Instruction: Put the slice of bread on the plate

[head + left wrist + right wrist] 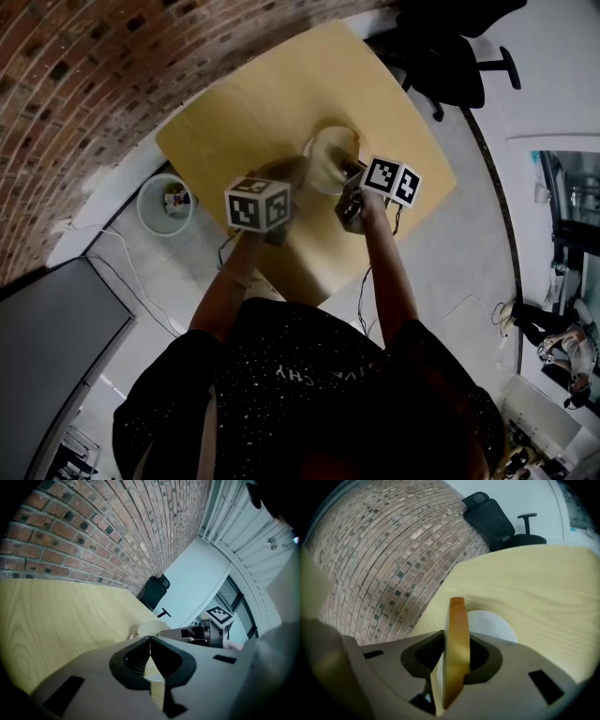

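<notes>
Nearest, the right gripper (453, 639) is pinching the slice of bread (457, 620) on edge, plate (499, 623) lying just beyond its jaws (left gripper (150, 643) idling closed, empty).

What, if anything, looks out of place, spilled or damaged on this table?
Nothing stands out. The right hand-held gripper holds the slice of bread between its jaws, near the white plate, which sits flat on the table. No spills or damage show.

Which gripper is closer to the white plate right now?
Right. The right gripper, holding the slice of bread, is at the plate's near rim. The left gripper, shut and empty, sits off to the plate's left, slightly short of it.
</notes>
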Tool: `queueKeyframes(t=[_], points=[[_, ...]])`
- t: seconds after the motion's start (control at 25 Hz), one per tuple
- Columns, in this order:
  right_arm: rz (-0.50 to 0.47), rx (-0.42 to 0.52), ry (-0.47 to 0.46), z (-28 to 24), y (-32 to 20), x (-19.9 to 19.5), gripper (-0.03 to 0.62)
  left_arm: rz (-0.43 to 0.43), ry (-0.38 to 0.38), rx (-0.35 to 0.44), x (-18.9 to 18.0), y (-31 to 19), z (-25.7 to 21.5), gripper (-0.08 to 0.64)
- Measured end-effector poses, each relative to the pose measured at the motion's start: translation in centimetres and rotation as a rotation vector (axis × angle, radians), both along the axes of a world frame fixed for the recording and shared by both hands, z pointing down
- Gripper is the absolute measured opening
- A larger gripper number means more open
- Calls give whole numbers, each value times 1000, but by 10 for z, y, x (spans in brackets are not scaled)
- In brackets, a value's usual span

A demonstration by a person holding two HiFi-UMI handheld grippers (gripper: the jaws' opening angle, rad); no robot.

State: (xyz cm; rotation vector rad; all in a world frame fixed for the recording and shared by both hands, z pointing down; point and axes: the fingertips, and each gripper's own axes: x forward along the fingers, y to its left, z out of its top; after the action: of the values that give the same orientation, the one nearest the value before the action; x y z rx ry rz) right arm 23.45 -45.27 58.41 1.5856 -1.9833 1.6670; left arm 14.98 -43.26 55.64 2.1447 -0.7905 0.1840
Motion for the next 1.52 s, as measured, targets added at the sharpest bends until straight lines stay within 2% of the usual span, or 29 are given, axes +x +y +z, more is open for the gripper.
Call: queueKeyframes(t=[0.08,0.24,0.36,0.44,0.52,0.68,0.72,0.76,0.8,0.84,0.92,1.12,1.36,1.52], points=[[-14,-10,90,3,1,4,115,-1,2,-1,0,1,-1,11],[-53,-7,340,5,4,16,229,5,7,0,2,5,-3,12],[-10,-11,433,2,10,33,291,17,22,9,4,8,-6,11],[50,-5,450,-4,16,48,299,19,23,13,5,11,-8,11],[82,48,421,-18,24,54,299,21,18,21,5,14,-9,12],[63,225,209,-52,44,34,296,31,0,49,8,21,-16,11],[77,256,177,-57,52,32,294,35,-3,56,10,24,-18,11],[98,286,166,-63,59,32,241,38,-6,64,12,28,-22,11],[121,316,171,-70,67,33,93,41,-7,75,13,31,-26,12],[132,344,181,-76,74,32,12,44,-10,90,14,35,-30,11],[103,395,204,-85,88,24,12,55,-21,133,15,44,-39,11],[35,487,369,-101,114,4,12,81,-56,239,13,69,-60,11],[38,539,416,-115,132,-10,12,107,-55,287,13,97,-75,11],[47,550,411,-119,138,-17,12,118,-57,308,9,105,-80,11]])
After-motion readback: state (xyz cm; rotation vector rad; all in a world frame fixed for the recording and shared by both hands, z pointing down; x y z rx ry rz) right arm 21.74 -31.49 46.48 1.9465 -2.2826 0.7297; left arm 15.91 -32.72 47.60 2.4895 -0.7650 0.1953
